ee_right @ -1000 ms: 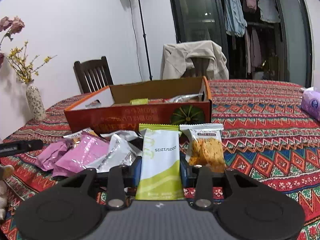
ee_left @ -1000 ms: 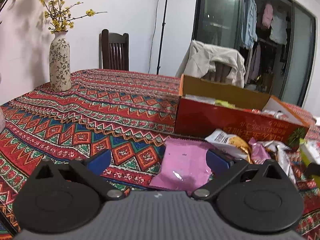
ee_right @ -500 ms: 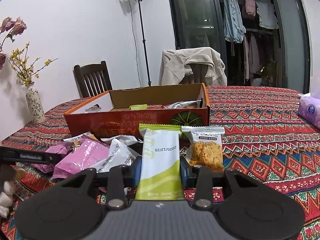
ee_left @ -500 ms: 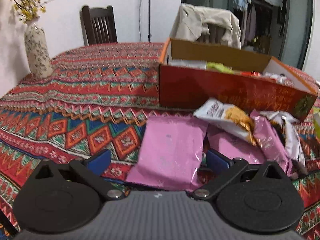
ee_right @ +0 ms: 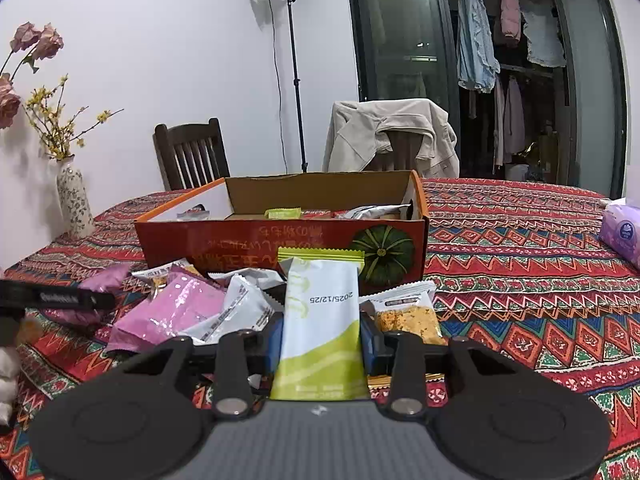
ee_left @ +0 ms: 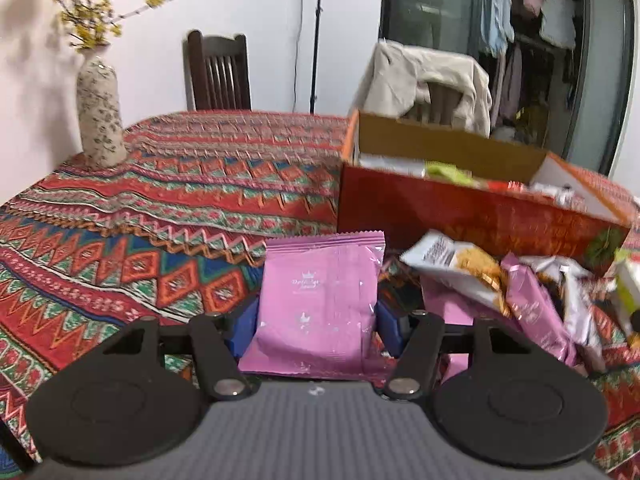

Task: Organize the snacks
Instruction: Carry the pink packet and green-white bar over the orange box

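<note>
- Left wrist view, far left of the frame: a speckled vase (ee_left: 99, 114) with yellow sprigs is standing on the patterned tablecloth (ee_left: 168, 216), with a dark wooden chair (ee_left: 218, 72) behind the table.
- Lower centre: the left gripper (ee_left: 318, 322) is closing its jaws on a pink snack packet (ee_left: 320, 304); the blue pads are already lying against both its sides, and the packet is sticking up toward the red cardboard box (ee_left: 460, 216).
- Right of it: a heap of loose packets (ee_left: 512, 292) is lying in front of the box; this view is blurred there.
- Right wrist view, left edge: pink roses (ee_right: 28, 60) are showing beside the vase, which the other camera is cropping out.
- Lower centre: the right gripper (ee_right: 322, 340) is clenching a white-and-green packet (ee_right: 322, 320), upright, its printed date upside down.
- Behind it: the box interior is showing a few packets inside, and a pumpkin picture on its front.
- Far right: a purple tissue pack (ee_right: 622, 232) is lying on the cloth, seen only from here.
</note>
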Action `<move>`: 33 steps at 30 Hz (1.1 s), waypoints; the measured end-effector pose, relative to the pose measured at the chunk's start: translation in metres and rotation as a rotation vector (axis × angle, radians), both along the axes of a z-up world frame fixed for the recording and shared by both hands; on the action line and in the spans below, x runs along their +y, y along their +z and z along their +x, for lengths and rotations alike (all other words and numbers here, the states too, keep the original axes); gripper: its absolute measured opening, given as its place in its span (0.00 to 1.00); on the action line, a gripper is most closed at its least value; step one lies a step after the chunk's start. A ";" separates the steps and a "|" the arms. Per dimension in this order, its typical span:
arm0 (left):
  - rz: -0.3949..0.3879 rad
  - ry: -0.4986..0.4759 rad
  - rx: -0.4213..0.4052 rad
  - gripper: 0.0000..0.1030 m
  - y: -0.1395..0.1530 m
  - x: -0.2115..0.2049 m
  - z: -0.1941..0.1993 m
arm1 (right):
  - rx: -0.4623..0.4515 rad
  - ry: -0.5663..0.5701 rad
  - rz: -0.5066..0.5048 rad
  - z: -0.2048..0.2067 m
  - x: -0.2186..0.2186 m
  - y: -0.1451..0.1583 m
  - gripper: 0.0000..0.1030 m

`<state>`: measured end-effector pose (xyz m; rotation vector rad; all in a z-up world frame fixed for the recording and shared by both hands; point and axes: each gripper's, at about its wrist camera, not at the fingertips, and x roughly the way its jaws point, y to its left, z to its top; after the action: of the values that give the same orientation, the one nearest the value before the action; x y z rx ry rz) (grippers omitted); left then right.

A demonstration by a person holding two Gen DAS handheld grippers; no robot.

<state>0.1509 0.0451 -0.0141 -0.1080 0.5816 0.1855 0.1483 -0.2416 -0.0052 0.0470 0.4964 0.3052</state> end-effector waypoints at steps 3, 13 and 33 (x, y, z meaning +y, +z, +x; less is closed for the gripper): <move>-0.006 0.001 -0.041 0.60 0.009 0.001 -0.011 | 0.007 0.005 -0.003 0.002 0.000 0.000 0.36; 0.037 -0.049 -0.174 0.60 0.052 -0.010 -0.022 | -0.088 0.015 -0.044 -0.009 0.011 0.019 0.35; 0.029 -0.117 -0.286 0.60 0.109 -0.048 0.054 | -0.157 -0.058 -0.019 0.085 0.032 0.090 0.35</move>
<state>0.2053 -0.0032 0.0950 -0.0701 0.2990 0.0625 0.2333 -0.2094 0.0846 0.0184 0.3411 0.2455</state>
